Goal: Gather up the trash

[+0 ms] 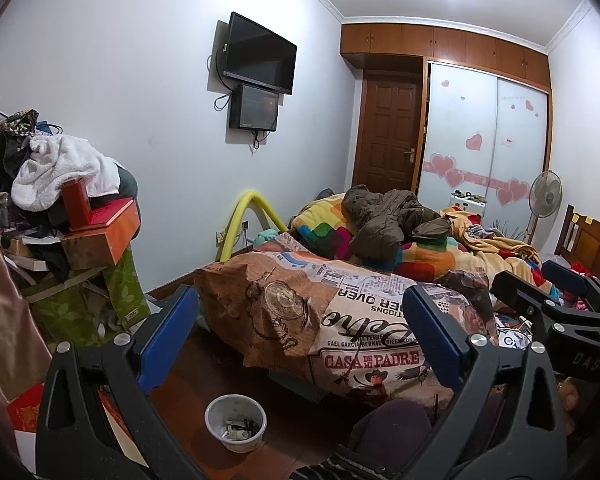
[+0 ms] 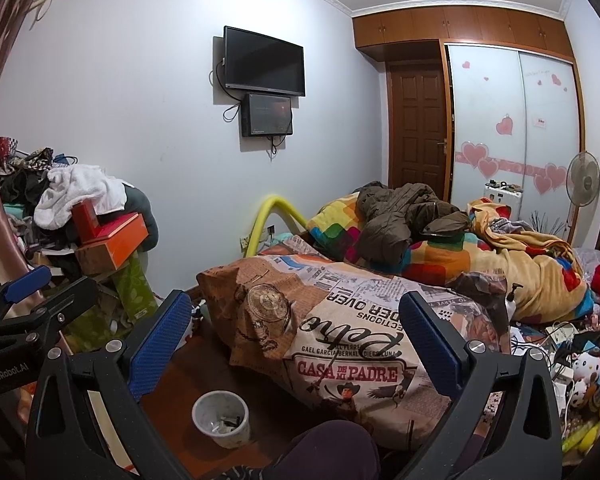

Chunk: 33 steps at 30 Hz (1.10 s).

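Both grippers up front – left gripper (image 1: 298, 344) and right gripper (image 2: 296, 344) spread wide, holding nothing. Below, on the floor by the bed's near corner: white bin (image 1: 236, 422), scraps already inside. Probably the search step – no loose trash clearly picked out yet. Next: scan the bed's (image 2: 360, 320) cluttered right edge, choose a piece, reach down
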Motion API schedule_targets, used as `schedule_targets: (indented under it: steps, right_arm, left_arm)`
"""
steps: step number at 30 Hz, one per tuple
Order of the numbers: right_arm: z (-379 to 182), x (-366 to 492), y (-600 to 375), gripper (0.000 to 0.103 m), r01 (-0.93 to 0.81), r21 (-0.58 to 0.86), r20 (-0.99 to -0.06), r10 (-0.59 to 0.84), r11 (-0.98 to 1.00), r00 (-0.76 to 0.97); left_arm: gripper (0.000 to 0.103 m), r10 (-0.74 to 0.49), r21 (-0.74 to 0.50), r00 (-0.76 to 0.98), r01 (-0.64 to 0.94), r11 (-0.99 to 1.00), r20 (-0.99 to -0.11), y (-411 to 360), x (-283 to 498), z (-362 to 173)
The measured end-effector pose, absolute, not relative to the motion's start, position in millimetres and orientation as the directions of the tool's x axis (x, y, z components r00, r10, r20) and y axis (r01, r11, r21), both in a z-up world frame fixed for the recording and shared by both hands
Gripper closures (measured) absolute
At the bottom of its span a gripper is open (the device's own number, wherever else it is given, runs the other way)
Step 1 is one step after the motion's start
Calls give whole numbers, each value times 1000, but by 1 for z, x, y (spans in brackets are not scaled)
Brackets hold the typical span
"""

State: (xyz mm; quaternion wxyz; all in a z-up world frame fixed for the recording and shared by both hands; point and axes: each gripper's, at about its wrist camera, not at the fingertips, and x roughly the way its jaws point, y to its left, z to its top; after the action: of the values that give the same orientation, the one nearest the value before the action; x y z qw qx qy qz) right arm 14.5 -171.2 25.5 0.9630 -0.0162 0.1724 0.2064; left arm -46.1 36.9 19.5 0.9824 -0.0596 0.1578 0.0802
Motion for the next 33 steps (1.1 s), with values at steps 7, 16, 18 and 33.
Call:
schedule_targets:
  steps: [7, 16, 18, 33]
  right_arm:
    - [25, 15, -171, 0, -403, 40, -339, 391, 915, 855]
    - [25, 14, -172, 0, -404, 36, -342, 391, 914, 854]
    - [24, 15, -173, 0, -407, 34, -343, 394, 913, 853]
    - [23, 14, -172, 0, -411, 36, -346, 397, 911, 850]
  left_arm:
    - [1, 135, -94, 936, -174, 980, -325, 37, -46, 18]
    - [1, 126, -100, 936, -167, 981, -330, 36, -45, 19]
    - [1, 125, -99, 936, -166, 981, -330, 36, -45, 19]
    - [1, 118, -87, 940, -153, 984, -321, 33, -49, 19]
